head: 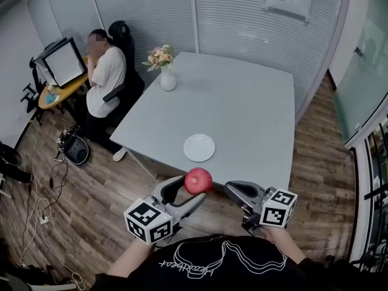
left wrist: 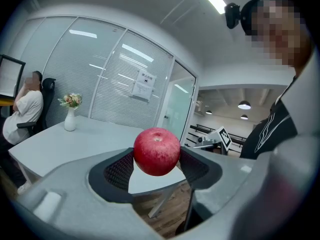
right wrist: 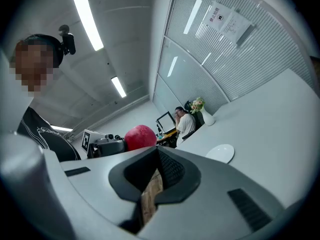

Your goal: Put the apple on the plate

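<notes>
The left gripper (head: 191,190) clamps the red apple (head: 198,180) between its fingers at lower centre of the head view, below the white plate (head: 199,148) on the grey table (head: 254,120). The right gripper (head: 233,189), at lower right, has its fingers drawn almost together, holding nothing

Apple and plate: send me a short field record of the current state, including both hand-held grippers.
apple: red, gripped in the air, not on the plate
left hand-held gripper: jaws closed on the apple
right hand-held gripper: jaws together, holding nothing
plate: white, empty, on the table near its near edge
table: grey; vase of flowers at the far left corner
task status: placing not yet done
</notes>
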`<state>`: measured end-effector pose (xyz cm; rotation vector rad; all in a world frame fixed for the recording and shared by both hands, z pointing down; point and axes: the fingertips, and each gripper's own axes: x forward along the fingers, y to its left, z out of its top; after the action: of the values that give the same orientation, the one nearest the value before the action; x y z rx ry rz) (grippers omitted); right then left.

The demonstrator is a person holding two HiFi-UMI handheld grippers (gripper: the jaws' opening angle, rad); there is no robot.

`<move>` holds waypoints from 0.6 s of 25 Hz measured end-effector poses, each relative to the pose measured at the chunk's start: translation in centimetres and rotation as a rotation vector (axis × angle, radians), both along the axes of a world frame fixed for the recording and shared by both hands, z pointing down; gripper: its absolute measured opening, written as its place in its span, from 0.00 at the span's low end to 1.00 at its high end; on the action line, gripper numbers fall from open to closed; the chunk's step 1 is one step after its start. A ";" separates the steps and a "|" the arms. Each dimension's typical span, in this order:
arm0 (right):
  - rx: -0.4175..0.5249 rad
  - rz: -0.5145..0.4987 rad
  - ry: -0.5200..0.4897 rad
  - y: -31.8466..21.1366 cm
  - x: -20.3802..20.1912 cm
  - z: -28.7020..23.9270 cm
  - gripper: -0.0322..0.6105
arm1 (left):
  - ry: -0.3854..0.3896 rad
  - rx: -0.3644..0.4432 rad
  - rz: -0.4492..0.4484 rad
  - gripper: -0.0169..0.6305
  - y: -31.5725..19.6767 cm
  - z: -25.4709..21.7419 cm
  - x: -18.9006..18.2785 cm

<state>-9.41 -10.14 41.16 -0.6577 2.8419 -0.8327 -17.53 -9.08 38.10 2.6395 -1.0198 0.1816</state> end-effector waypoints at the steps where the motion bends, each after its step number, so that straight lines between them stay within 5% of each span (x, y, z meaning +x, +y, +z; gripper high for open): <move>1: -0.010 0.004 0.006 -0.3 -0.2 0.4 0.06 | -0.004 0.000 0.002 0.49 -0.5 0.3 -0.3; 15: -0.097 0.031 0.055 -6.7 1.5 2.4 0.06 | 0.010 -0.037 -0.039 0.49 -8.7 2.5 -0.1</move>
<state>-7.94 -16.86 43.56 -0.7457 2.8471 -0.9666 -17.67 -17.82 40.55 2.5830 -1.0544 0.1769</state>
